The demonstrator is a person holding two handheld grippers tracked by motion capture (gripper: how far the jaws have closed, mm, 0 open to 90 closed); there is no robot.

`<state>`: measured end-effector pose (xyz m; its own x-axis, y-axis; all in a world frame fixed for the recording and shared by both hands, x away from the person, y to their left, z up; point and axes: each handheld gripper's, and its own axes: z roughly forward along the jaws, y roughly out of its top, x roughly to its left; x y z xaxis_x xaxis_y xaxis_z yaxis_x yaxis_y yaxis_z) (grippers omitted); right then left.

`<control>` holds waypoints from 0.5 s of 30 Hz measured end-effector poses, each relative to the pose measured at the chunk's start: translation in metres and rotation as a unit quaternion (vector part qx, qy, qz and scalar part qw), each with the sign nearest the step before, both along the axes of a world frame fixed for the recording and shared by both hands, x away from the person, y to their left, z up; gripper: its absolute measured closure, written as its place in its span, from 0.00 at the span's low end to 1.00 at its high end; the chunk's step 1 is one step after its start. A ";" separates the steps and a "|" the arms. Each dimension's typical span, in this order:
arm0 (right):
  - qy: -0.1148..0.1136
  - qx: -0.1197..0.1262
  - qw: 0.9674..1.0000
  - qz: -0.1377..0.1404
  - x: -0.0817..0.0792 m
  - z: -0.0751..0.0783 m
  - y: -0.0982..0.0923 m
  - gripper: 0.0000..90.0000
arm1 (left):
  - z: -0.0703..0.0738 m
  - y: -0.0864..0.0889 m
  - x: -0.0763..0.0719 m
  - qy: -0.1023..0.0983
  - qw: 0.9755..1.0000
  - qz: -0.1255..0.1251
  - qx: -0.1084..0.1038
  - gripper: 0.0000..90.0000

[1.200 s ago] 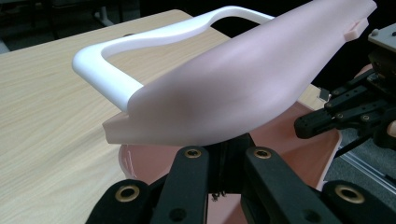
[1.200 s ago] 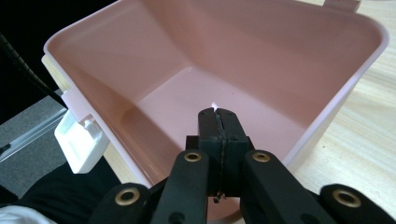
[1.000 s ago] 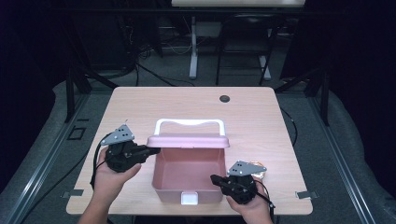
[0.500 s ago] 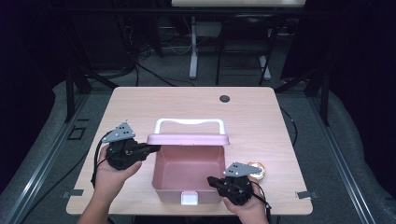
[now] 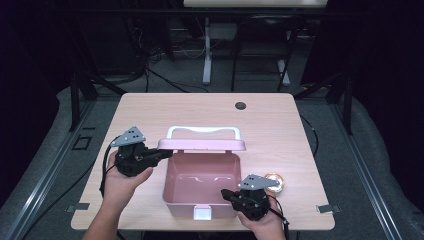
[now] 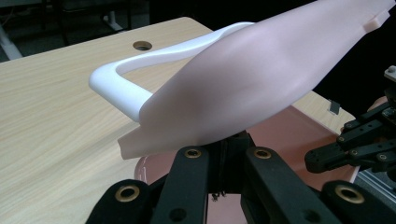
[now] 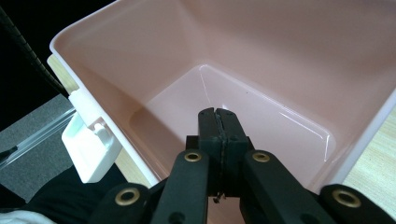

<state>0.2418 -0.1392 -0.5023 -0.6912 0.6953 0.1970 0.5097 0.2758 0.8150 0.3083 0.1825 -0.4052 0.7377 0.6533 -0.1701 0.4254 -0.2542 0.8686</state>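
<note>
An open pink box [image 5: 181,209] stands at the table's near middle, its lid [image 5: 202,145] raised and its white handle [image 5: 202,130] beyond. My left gripper [image 5: 167,152] is shut, and its tips sit under the lid's left edge. In the left gripper view the lid [image 6: 243,84] and handle [image 6: 119,86] rise just over my shut left gripper [image 6: 224,144]. My right gripper [image 5: 225,192] is shut at the box's front right corner. Its tips [image 7: 218,114] point down into the empty box [image 7: 280,60], with nothing between them.
A small round orange thing [image 5: 274,181] lies on the table just right of the box. A white latch [image 5: 202,213] hangs on the box's front wall. A dark hole [image 5: 241,105] marks the table's far side. Bare wood [image 5: 300,140] lies to the right and behind.
The right gripper has edged slightly left, so more of the round orange thing shows. The lid and the left gripper stand much as before.
</note>
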 end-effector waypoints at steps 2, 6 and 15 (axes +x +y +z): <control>0.000 -0.001 1.000 0.000 0.000 0.000 0.001 1.00 | 0.001 0.000 0.001 0.002 1.000 0.001 -0.002 1.00; -0.003 -0.001 1.000 -0.001 0.000 -0.001 0.001 1.00 | 0.002 0.000 0.003 0.001 1.000 0.002 0.000 1.00; -0.008 -0.003 1.000 -0.002 0.000 -0.002 0.002 1.00 | 0.005 -0.001 0.009 0.000 1.000 0.005 0.004 1.00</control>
